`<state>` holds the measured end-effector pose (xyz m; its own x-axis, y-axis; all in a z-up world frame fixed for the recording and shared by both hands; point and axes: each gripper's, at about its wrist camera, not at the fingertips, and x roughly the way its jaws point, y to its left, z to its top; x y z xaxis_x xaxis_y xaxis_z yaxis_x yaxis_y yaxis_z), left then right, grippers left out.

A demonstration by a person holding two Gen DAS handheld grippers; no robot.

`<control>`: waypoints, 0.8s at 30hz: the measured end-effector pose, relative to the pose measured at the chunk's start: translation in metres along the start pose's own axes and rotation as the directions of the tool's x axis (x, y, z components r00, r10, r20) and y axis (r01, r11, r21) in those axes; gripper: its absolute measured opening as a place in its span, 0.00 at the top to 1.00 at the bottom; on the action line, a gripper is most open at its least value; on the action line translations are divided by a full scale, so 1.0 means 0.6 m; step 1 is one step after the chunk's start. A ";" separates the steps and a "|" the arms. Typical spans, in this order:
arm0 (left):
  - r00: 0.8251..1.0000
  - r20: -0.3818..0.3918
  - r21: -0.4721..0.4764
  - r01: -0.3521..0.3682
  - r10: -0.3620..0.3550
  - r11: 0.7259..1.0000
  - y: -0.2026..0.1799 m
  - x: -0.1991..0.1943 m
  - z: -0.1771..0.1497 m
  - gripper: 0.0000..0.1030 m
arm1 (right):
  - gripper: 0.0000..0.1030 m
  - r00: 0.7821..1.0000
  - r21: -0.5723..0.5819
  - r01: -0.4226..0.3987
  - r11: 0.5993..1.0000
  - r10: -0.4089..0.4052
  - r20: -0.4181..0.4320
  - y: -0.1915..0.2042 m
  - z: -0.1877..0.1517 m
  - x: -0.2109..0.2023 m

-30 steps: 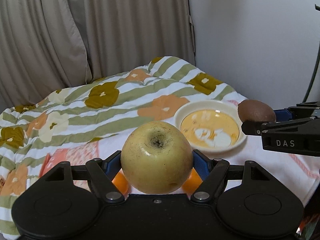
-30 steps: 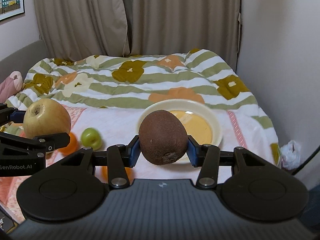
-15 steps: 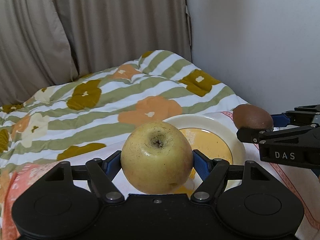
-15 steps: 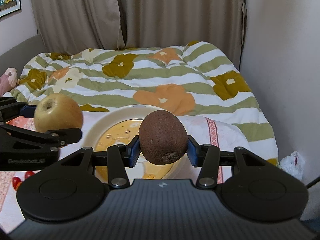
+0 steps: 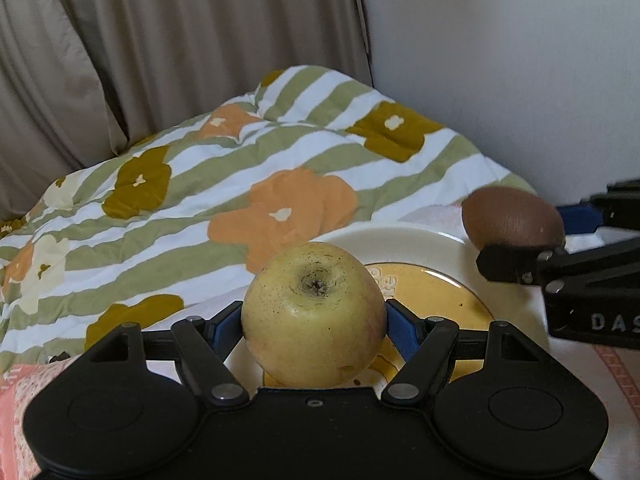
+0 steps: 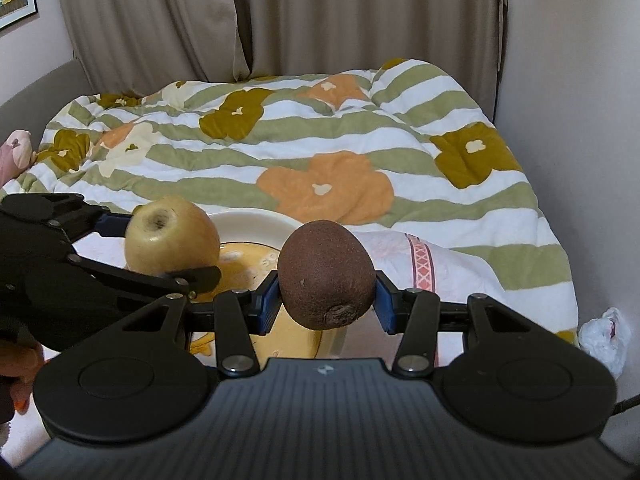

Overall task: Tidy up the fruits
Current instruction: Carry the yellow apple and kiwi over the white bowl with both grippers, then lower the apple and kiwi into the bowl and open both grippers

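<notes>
With the left gripper (image 5: 314, 322) clamping a round yellow apple (image 5: 314, 314) and the right gripper (image 6: 326, 294) clamping a fuzzy brown kiwi (image 6: 326, 274) above the cream-rimmed yellow ceramic plate (image 5: 404, 242), the delivery step required lowering, then releasing.

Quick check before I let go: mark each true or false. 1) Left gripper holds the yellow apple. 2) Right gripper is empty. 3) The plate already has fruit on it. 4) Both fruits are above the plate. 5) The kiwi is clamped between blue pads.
1) True: the left gripper is shut on the yellow apple.
2) False: the right gripper holds a kiwi.
3) False: no fruit lies on the visible part of the plate.
4) True, as far as both views show.
5) True: blue pads press its sides.
</notes>
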<state>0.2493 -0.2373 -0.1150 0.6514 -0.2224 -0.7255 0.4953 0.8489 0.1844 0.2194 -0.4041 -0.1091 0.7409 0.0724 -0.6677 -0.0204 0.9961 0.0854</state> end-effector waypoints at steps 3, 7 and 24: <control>0.999 -0.032 0.002 0.009 -0.009 1.000 -0.004 0.019 0.001 0.24 | 0.39 1.000 -0.001 0.000 1.000 0.000 -0.008 -0.006 0.003 0.007; 0.999 -0.047 0.026 -0.003 0.004 1.000 -0.014 0.031 0.004 0.24 | 0.39 1.000 -0.004 -0.001 1.000 0.001 -0.020 -0.008 0.004 0.012; 0.999 -0.034 0.010 0.017 -0.017 1.000 0.016 -0.043 -0.025 0.02 | 0.39 0.998 -0.089 -0.052 0.995 0.047 -0.050 0.022 0.010 0.026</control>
<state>0.2284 -0.2163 -0.1043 0.6230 -0.2205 -0.7505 0.5121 0.8402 0.1783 0.2348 -0.3901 -0.1143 0.7046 0.1218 -0.6991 -0.1185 0.9915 0.0532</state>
